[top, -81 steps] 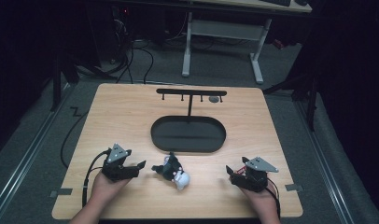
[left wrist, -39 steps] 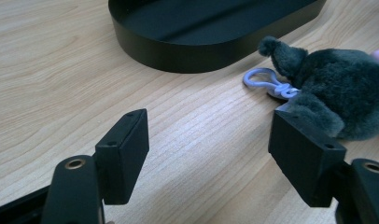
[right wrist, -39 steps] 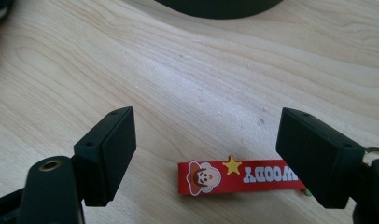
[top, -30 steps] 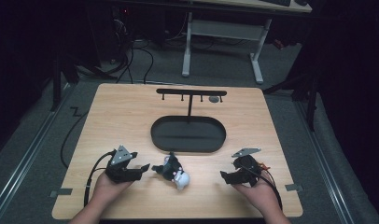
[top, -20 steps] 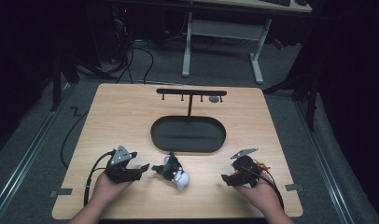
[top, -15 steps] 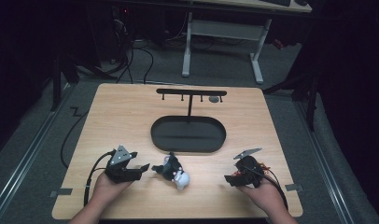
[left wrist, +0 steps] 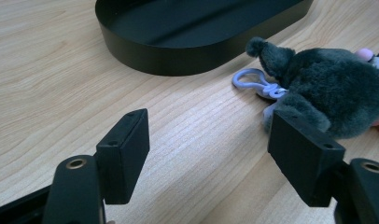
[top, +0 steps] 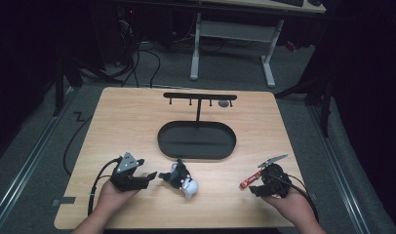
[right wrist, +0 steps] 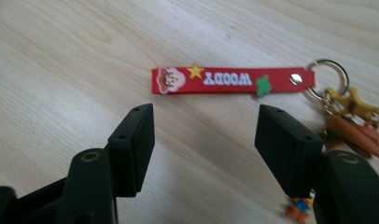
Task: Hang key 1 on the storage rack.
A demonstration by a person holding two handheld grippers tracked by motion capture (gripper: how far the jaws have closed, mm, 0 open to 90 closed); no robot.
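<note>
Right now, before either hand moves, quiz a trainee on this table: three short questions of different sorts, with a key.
1. True or false: the left gripper grips the grey plush toy.
2. Which word is printed on the red strap ahead of the right gripper?
3. The toy's pale loop lies: A) inside the black oval tray; B) on the table beside the tray; C) on the black hook stand.

Key: 1 false, its fingers stand apart; 2 WOODY; 3 B.
</note>
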